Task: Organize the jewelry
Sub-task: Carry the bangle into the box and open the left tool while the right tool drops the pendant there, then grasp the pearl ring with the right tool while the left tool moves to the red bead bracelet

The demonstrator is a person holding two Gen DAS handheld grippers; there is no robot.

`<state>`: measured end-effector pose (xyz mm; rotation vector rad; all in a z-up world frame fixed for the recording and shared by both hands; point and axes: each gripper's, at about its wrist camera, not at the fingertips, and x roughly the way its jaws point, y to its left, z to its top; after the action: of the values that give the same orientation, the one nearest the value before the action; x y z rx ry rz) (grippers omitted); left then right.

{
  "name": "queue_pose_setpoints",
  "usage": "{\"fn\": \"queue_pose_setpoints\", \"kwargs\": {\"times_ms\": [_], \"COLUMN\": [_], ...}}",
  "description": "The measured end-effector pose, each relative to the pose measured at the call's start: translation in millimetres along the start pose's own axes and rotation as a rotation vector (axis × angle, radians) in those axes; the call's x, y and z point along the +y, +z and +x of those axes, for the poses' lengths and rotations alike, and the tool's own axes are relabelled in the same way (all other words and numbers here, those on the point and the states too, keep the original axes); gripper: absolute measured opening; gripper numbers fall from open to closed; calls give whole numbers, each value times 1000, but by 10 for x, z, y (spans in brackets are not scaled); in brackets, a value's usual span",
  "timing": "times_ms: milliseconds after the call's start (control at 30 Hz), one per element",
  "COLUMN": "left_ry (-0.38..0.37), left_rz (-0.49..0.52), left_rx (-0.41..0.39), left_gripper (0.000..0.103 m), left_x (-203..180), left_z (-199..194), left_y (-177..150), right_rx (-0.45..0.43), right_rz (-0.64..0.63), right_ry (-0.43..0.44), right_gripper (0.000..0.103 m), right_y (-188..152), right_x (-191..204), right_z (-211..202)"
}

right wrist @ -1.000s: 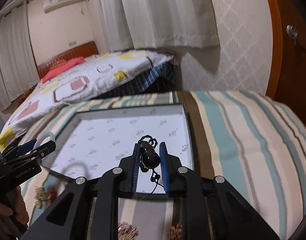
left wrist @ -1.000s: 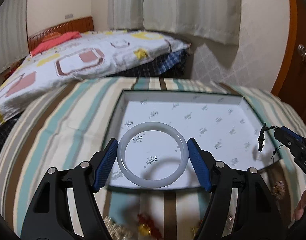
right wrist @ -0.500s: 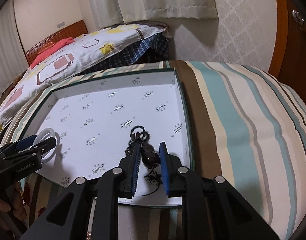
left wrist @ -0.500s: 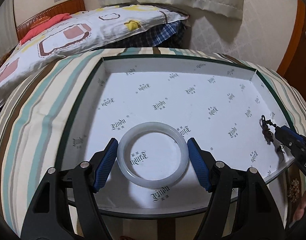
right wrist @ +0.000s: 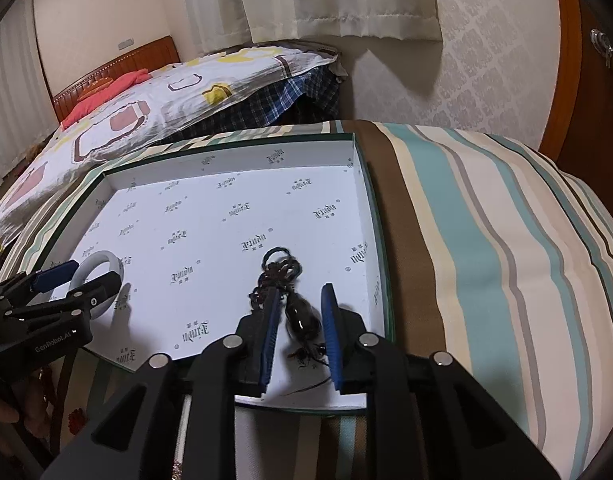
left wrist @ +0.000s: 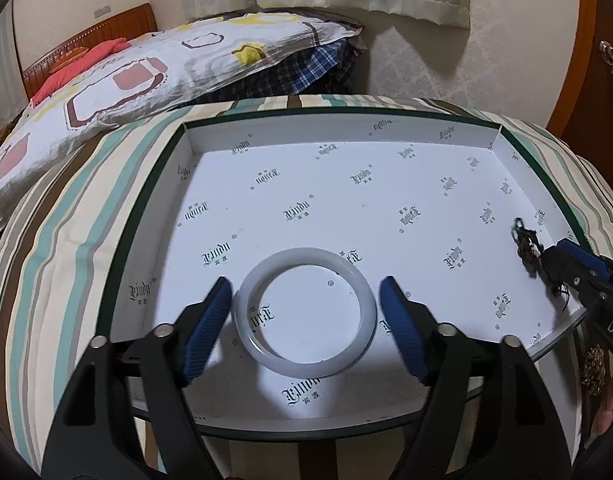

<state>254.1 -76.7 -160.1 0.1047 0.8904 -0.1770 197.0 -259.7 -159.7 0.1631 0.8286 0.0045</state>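
Observation:
A pale jade bangle lies flat on the floor of the white printed box, near its front left. My left gripper is open around it, with a gap between each blue pad and the ring. A dark beaded pendant with a knotted cord lies on the box floor near the front right corner. My right gripper is open, its pads standing clear on either side of the pendant. The bangle and left gripper show at the left of the right wrist view.
The box sits on a striped cloth over a table. Gold jewelry pieces lie on the cloth in front of the box. A bed stands behind, a wooden door to the right.
Both grippers lowered into the box and opened. The bangle and the pendant, held before, now lie on the box floor.

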Motion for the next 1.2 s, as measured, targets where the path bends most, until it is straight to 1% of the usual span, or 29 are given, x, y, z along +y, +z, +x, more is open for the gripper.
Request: {"fn": "queue_pose_setpoints", "kwargs": {"times_ms": [67,167,300,433,567,700,800,900,1000,1100,1200], "left_ry": [-1,-1,0,16,42,62,75,87,90,93,93], "left_rz": [-5,-10,-44,-79,-90,-94,-103,-111,-121,-130,-135], "left_rx": [-22,-51,-111,-169,-200,-206,-192,-172,-153,-143,-133], "left_gripper": [79,79,79,79,79,79,79,79,79,79,79], "left_x": [6,12,61,103,138,177,220,245,270,294,296], "left_z": [-57,-186,-460,-776,-1045,-1257,-1384,-1457,-1485,-1515,-1533], "left_y": [11,21,-39,-200,-445,-721,-958,-1156,-1279,-1390,-1486], "right_rx": [-11,-33,-81,-109,-128,-143,-134,-109,-72,-46,-19], "right_rz": [0,-4,-23,-41,-53,-78,-71,-80,-94,-112,-101], "right_ry": [-1,2,0,11,20,23,39,62,94,102,108], "right_gripper": [32,32,32,32,32,32,32,32,32,32,32], "right_y": [-11,-11,-91,-270,-550,-807,-968,-1130,-1271,-1336,-1381], "right_x": [18,40,100,163,245,344,389,474,593,661,668], "right_z": [-49,-143,-400,-656,-902,-1075,-1165,-1199,-1162,-1107,-1062]}}
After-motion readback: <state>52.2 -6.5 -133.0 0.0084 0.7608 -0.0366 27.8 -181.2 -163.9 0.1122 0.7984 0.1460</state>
